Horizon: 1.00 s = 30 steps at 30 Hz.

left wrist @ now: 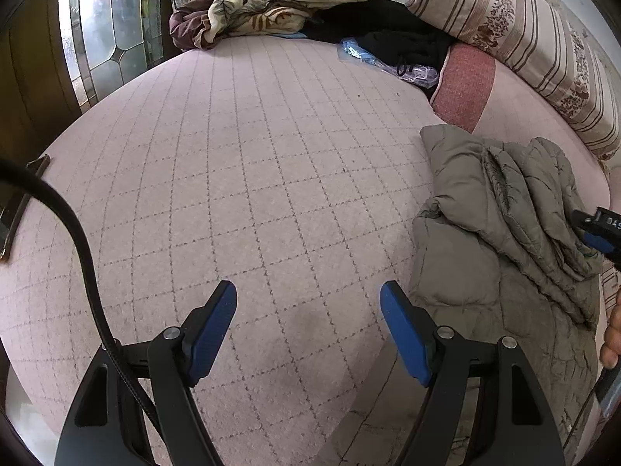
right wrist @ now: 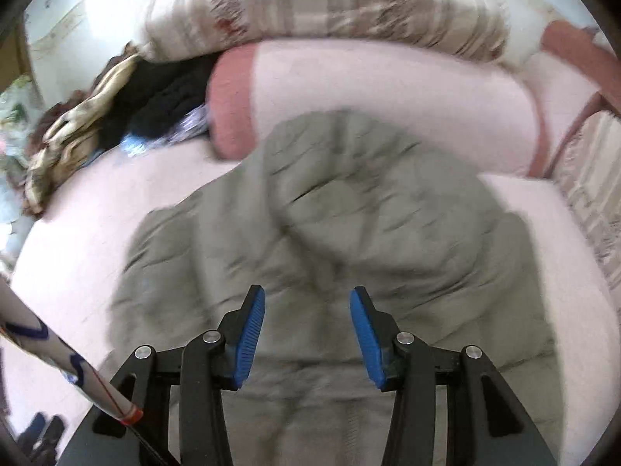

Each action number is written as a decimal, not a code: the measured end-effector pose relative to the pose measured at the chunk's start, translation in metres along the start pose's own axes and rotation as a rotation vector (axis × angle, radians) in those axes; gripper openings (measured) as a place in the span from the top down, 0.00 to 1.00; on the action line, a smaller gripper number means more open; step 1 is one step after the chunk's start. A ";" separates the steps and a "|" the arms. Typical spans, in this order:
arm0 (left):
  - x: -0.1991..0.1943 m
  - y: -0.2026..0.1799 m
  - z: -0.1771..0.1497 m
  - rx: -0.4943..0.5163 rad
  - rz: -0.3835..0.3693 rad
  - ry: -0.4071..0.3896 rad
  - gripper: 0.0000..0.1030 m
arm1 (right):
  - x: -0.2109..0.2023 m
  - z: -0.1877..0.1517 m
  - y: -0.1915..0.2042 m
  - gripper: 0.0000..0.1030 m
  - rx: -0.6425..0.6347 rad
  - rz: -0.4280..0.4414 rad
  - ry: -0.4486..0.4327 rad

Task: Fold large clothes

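A grey-green padded jacket [left wrist: 496,233] lies crumpled on the right side of a pink checked bed cover [left wrist: 252,178]. My left gripper [left wrist: 308,291] is open and empty above the bare cover, left of the jacket. The right gripper [left wrist: 597,233] shows at the right edge of the left wrist view, over the jacket's folds. In the blurred right wrist view, my right gripper [right wrist: 307,299] is open and empty just above the jacket [right wrist: 349,202], which fills the middle of the view.
A heap of blankets and dark clothes [left wrist: 279,7] lies at the far end of the bed. A striped bolster [left wrist: 516,35] and a pink pillow [left wrist: 464,81] lie along the right. A glass door [left wrist: 108,27] stands at the far left.
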State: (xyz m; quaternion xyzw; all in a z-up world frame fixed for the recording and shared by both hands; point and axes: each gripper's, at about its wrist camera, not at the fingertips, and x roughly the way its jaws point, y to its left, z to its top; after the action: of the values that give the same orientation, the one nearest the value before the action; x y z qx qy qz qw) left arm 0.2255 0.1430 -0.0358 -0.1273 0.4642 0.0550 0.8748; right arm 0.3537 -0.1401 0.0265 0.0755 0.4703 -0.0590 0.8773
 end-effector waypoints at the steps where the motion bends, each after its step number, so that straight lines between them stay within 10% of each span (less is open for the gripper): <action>1: 0.000 0.000 -0.001 0.002 -0.001 0.003 0.27 | 0.012 -0.003 0.003 0.51 0.009 0.003 0.033; 6: -0.001 0.003 -0.002 0.013 -0.006 0.004 0.27 | 0.042 -0.010 0.003 0.47 0.007 -0.016 0.097; 13: 0.003 0.024 -0.004 -0.033 -0.092 0.055 0.27 | -0.041 -0.031 -0.046 0.42 0.043 0.099 0.074; 24: 0.003 0.021 -0.037 0.048 -0.278 0.153 0.27 | -0.140 -0.176 -0.288 0.21 0.360 -0.022 0.076; 30: -0.002 0.022 -0.061 -0.003 -0.448 0.202 0.27 | -0.144 -0.263 -0.380 0.21 0.595 0.070 0.097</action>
State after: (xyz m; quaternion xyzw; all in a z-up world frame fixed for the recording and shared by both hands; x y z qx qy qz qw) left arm 0.1713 0.1477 -0.0704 -0.2330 0.5094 -0.1525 0.8142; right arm -0.0067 -0.4589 -0.0257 0.3480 0.4710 -0.1603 0.7946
